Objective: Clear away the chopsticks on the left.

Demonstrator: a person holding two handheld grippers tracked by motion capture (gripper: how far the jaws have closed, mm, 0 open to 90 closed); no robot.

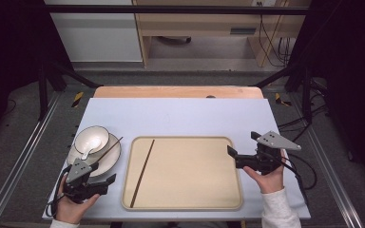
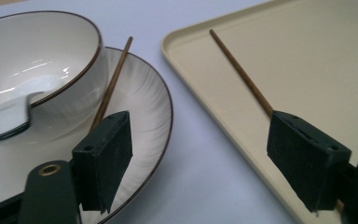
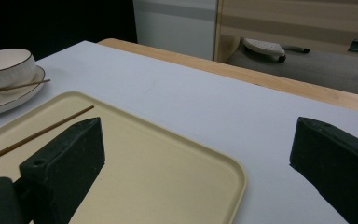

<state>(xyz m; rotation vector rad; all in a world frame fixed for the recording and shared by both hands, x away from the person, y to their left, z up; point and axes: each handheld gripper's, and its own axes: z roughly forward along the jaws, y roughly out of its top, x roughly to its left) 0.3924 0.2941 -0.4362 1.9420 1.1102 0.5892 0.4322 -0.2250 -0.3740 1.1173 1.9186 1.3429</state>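
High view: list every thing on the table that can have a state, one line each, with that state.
Left tongs: open, nothing between the jaws.
Right tongs: open, nothing between the jaws.
Bowl: upright on the plate, a white spoon inside.
Spoon: lying in the bowl, handle over the rim.
Plate: flat on the table, left of the tray.
Chopstick on the plate: leaning across the plate beside the bowl.
Chopstick in the tray: lying flat.
Tray: flat on the table.

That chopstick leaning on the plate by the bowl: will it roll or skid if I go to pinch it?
Probably. The chopstick is thin, looks round and rests across the plate rim against the bowl, so a nudge may slide it off. It looks like stiff wood, light, unlikely to bend.
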